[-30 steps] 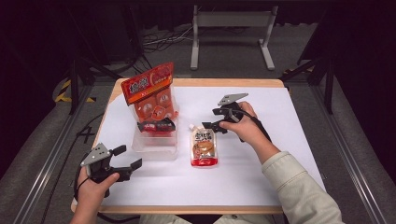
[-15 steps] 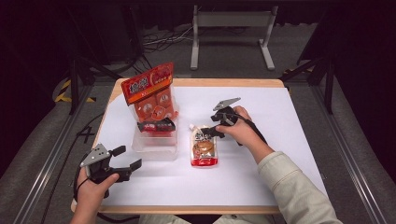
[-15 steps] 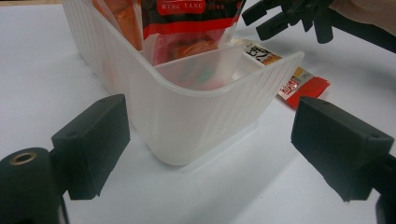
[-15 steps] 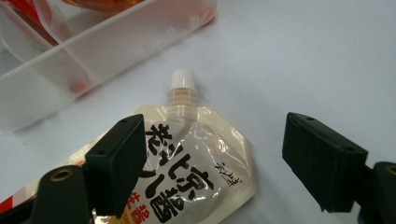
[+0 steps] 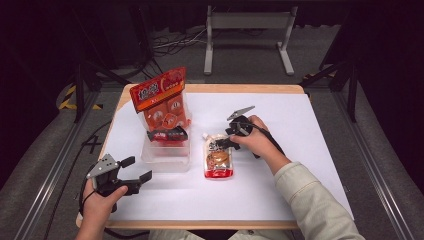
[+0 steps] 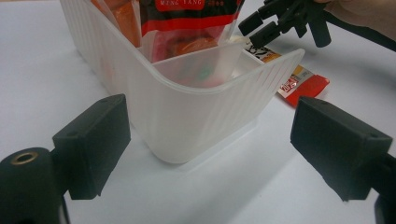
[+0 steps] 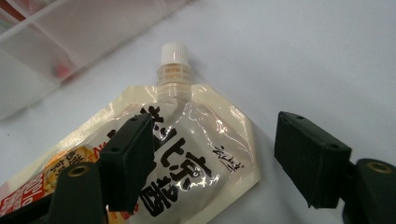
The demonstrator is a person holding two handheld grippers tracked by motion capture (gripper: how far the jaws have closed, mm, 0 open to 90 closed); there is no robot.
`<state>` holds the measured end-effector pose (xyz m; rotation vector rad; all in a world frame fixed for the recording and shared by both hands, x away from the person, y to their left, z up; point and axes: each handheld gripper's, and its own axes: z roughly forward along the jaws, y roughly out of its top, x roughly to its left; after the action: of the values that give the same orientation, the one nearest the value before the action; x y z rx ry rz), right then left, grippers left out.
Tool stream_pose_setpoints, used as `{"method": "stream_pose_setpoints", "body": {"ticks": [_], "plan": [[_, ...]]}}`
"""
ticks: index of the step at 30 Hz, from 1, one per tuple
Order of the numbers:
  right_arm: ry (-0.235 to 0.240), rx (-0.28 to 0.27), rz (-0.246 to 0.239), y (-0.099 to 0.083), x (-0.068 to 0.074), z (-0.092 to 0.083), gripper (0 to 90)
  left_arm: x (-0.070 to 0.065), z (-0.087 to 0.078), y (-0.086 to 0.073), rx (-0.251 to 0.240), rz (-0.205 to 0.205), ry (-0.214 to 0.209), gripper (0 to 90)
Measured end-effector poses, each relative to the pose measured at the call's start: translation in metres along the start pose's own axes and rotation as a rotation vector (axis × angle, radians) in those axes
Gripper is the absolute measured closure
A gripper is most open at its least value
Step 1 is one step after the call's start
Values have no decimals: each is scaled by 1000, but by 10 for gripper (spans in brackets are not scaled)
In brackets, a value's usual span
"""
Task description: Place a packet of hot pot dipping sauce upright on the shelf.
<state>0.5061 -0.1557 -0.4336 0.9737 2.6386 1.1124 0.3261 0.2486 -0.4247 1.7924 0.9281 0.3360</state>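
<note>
A spouted pouch (image 5: pixel 218 159) with a white cap (image 7: pixel 174 52) lies flat on the white table, just right of a clear plastic bin (image 5: pixel 167 156). My right gripper (image 5: pixel 223 140) is low over the pouch's upper end. In the right gripper view the right gripper (image 7: pixel 217 140) is open; its jaws have just been closing, one over the pouch (image 7: pixel 187 135), the other over bare table, with the pouch's corner between them and no pad pressing. My left gripper (image 5: pixel 137 168) rests open near the front left. The bin's corner (image 6: pixel 196 116) lies ahead of the open left gripper (image 6: pixel 212 135).
The bin holds red snack bags (image 5: pixel 161 102) that stand tall above its rim, and a dark red packet (image 5: pixel 167 134). White paper covers the table (image 5: pixel 310 130). A metal stand (image 5: pixel 247 35) and cables lie on the floor beyond the far edge.
My right hand has come down and slightly left onto the pouch's top end, and its jaws have narrowed a little. The left hand has stayed put.
</note>
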Motion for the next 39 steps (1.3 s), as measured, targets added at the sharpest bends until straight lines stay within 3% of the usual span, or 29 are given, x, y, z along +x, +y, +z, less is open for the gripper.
{"method": "stream_pose_setpoints", "body": {"ticks": [5,13,17,20,22,26,35,39], "plan": [[-1,34,-21,0,1,2,352,0,1,0,7,-5,-3,132],[-64,48,-76,0,6,3,458,0,1,0,0,-6,-2,131],[-91,52,-138,0,11,4,557,-1,2,0,5,-10,-8,129],[-101,48,-134,-1,11,3,615,-1,2,0,4,-10,-9,128],[-91,42,-135,-2,10,2,717,-1,2,0,4,-10,-7,129],[-78,50,-145,-2,12,2,821,0,2,0,8,-8,-3,130],[-74,54,-150,0,14,0,872,1,1,-1,1,-14,5,131],[-48,12,-129,3,14,-7,878,2,0,-1,-3,-19,5,131]]}}
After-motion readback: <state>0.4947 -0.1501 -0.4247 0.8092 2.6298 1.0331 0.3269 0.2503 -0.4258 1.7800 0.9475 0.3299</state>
